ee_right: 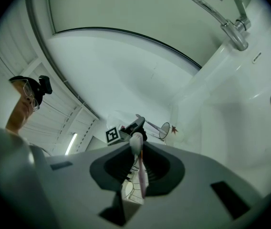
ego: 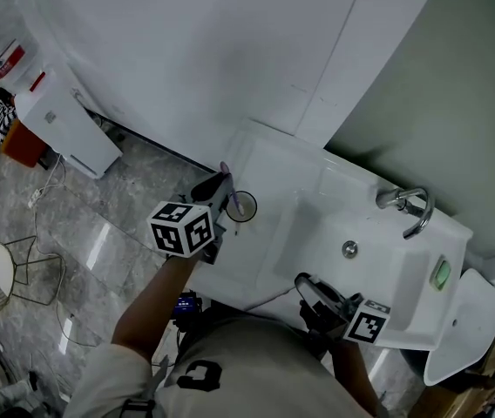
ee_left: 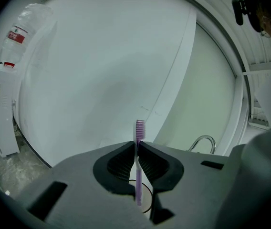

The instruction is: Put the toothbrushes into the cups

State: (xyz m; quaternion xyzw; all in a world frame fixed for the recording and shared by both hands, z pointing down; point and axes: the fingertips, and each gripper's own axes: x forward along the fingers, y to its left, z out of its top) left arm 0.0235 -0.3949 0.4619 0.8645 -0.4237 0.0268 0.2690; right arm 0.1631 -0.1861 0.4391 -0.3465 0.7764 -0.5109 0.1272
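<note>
Left gripper (ee_left: 136,146) clenches purple toothbrush (ee_left: 139,128) over clear cup (ego: 241,206); right gripper (ee_right: 136,150) clenches second toothbrush (ee_right: 141,179)

The head view looks steeply down from above onto the sink (ego: 378,259) and floor (ego: 99,233). Each of the 2 gripper views sits close behind its own jaws. The left one faces the wall (ee_left: 102,70), and the right one looks across the sink toward the left gripper (ee_right: 139,125). All 3 views show the tap (ego: 409,207).
</note>
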